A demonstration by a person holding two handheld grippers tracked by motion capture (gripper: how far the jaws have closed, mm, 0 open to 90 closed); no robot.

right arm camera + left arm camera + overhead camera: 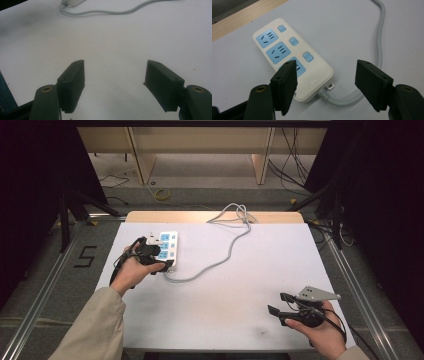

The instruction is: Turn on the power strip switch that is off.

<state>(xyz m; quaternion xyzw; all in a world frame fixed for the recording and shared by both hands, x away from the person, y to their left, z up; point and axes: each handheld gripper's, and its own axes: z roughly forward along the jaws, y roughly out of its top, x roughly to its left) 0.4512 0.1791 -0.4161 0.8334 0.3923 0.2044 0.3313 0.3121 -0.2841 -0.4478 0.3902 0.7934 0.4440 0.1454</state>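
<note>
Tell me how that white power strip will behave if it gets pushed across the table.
The power strip lies flat and low, so it should slide, not tip. Its hard, glossy shell looks stiff and probably slippery on the smooth white table. The attached grey cable curves loosely, so it will likely drag and may swing the strip.

power strip (pixel 167 248) on table (pixel 260 270) at far left, cord (pixel 227 251) trailing right and back to far edge, left gripper (pixel 159 262) over strip's near end, right gripper (pixel 280 304) near right front corner
</note>
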